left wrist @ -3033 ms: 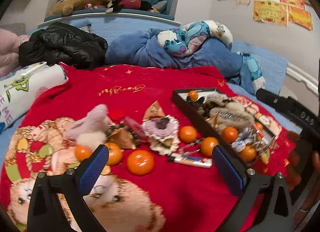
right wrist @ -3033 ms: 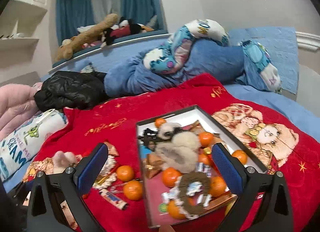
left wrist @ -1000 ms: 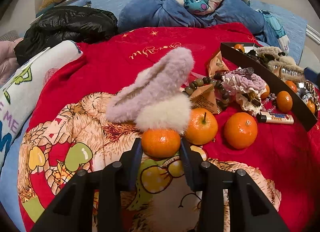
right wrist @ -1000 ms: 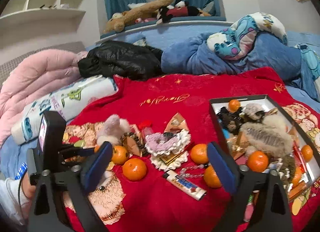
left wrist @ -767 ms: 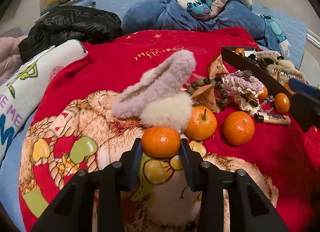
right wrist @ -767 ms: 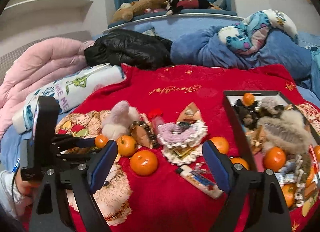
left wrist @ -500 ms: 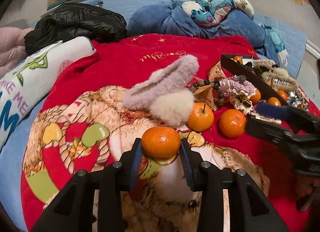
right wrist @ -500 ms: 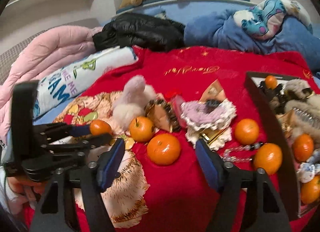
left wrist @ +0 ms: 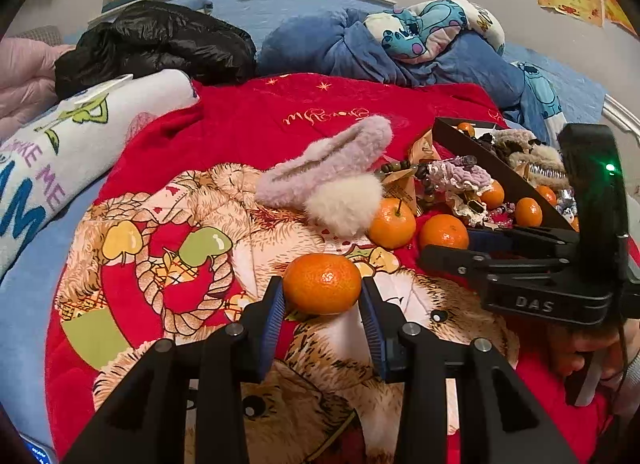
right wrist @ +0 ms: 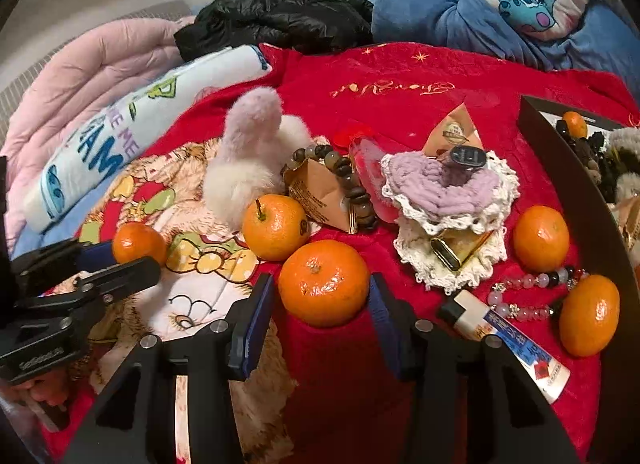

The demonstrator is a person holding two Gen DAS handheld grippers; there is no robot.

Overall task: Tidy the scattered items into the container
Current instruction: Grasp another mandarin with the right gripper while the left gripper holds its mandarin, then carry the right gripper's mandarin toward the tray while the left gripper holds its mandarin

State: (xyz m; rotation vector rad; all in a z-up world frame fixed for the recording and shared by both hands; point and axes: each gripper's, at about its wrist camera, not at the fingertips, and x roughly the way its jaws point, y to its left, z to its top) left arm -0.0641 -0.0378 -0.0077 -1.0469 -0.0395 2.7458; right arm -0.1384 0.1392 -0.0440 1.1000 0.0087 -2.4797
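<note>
Currently left gripper (left wrist: 322,304) clamped on small tangerine (left wrist: 322,283); right gripper (right wrist: 322,300) closing around large tangerine (right wrist: 323,282), pads not yet touching.

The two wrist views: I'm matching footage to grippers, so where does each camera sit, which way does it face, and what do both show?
Left wrist: on the left gripper, looking forward and down over the red blanket toward the black box; its fingers clamp a mandarin; the right gripper and a hand show at right.
Right wrist: on the right gripper, looking down at the clutter; its closing jaws flank a larger mandarin, pads apparently not yet touching; the left gripper shows at left.
Shared: fluffy hair clip, stemmed mandarin, box.
</note>
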